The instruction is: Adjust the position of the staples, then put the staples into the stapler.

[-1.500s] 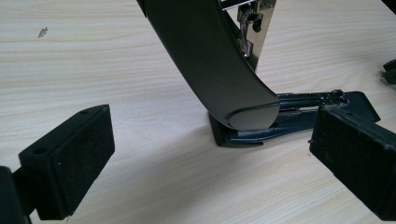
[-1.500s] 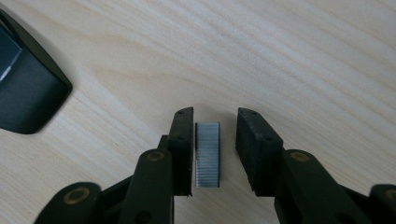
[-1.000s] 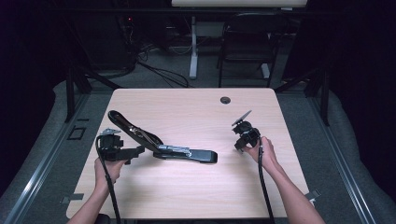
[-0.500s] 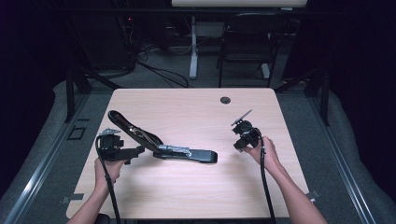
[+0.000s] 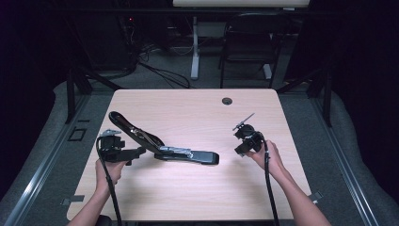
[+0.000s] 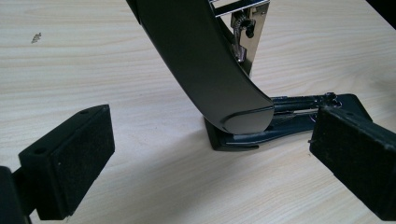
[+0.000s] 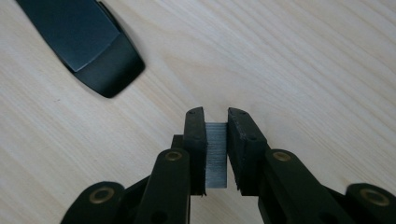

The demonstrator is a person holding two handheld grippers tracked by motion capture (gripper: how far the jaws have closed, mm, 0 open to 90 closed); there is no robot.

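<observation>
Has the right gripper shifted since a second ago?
Yes, slightly. In the high view the right gripper, shut on a strip of staples, has edged away from the open stapler, toward the table's right edge.

I see the pale wooden table (image 5: 197,113) evenly lit from above; surroundings are dark, close views sharp, shadows soft.

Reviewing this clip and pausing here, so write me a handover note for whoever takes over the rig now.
Right gripper: shut on a strip of staples, held above the table to the right of the stapler.
Left gripper: open; its fingers flank the near end of the stapler's raised top arm without touching it.
Stapler: swung open on the table, base flat, metal magazine exposed.
Done: stapler opened, staples picked up.
Left: probably load the strip into the magazine, then close the top arm.
</observation>
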